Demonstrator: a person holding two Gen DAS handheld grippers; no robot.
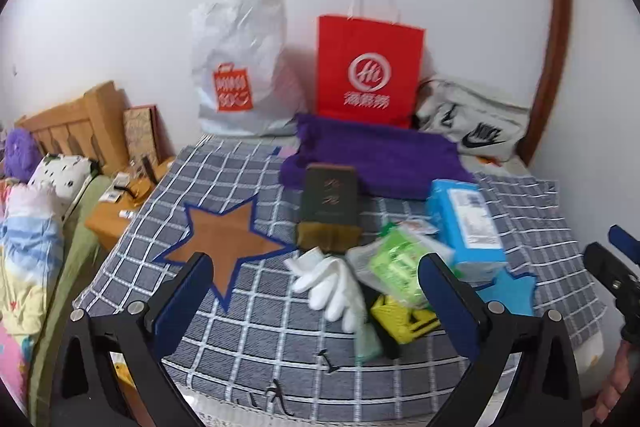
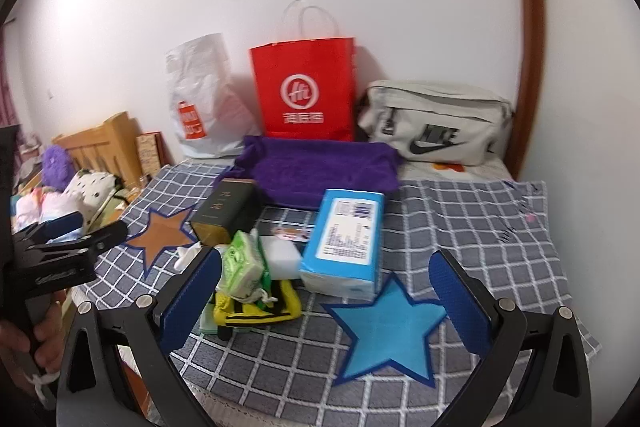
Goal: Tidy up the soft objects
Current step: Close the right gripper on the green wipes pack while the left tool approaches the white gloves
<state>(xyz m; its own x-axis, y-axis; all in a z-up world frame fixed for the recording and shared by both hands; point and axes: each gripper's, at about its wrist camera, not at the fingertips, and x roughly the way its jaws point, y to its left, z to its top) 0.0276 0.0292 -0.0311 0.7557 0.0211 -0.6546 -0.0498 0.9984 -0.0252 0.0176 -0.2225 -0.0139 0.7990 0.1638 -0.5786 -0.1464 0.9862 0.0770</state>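
Observation:
A pile of items lies on a grey checked cloth (image 1: 248, 339): white gloves (image 1: 332, 283), a green packet (image 1: 396, 267) (image 2: 242, 265), a yellow-black pouch (image 1: 404, 319) (image 2: 256, 309), a blue tissue pack (image 1: 466, 223) (image 2: 346, 239), a dark box (image 1: 330, 207) (image 2: 226, 213) and a white sponge (image 2: 282, 257). A folded purple towel (image 1: 380, 155) (image 2: 320, 167) lies behind. My left gripper (image 1: 316, 287) is open and empty above the gloves. My right gripper (image 2: 326, 285) is open and empty near the tissue pack.
A brown star (image 1: 224, 235) (image 2: 164, 231) and a blue star (image 2: 388, 331) are sewn on the cloth. A white plastic bag (image 1: 240, 67) (image 2: 202, 95), a red paper bag (image 1: 368, 67) (image 2: 306, 91) and a grey Nike bag (image 1: 472, 119) (image 2: 436, 123) stand against the wall. A bed with pillows (image 1: 36, 227) is left.

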